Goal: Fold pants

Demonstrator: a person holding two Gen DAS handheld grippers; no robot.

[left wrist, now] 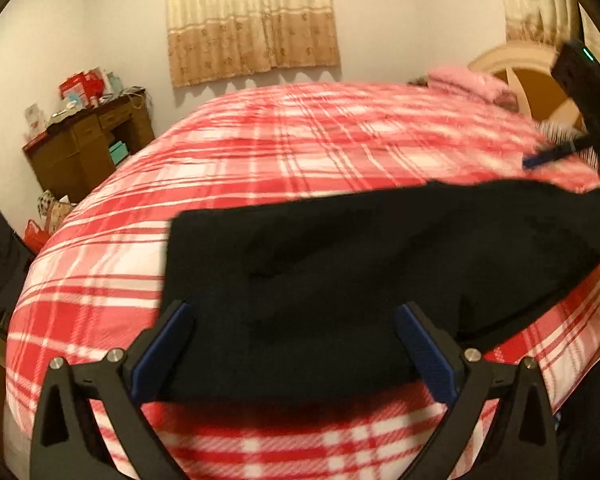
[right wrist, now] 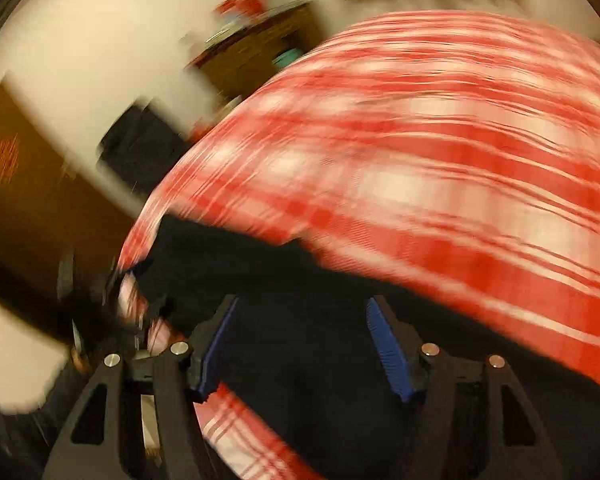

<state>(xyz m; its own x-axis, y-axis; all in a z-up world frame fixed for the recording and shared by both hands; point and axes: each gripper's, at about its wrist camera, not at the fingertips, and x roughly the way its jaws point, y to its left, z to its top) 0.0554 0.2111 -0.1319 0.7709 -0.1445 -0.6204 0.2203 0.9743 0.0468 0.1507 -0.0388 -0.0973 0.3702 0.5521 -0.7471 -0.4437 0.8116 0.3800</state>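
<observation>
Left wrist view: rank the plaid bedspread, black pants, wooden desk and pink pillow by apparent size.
1. plaid bedspread
2. black pants, enlarged by nearness
3. wooden desk
4. pink pillow, far away and blurred

No writing, label, brand or number can be read in either view; the red boxes (left wrist: 85,85) on the wooden desk (left wrist: 88,142) are too small and blurred to make out

Red plaid bedspread (left wrist: 280,152), brown desk (left wrist: 88,144), beige curtain (left wrist: 252,20), perhaps pink pillow (left wrist: 468,80)
</observation>
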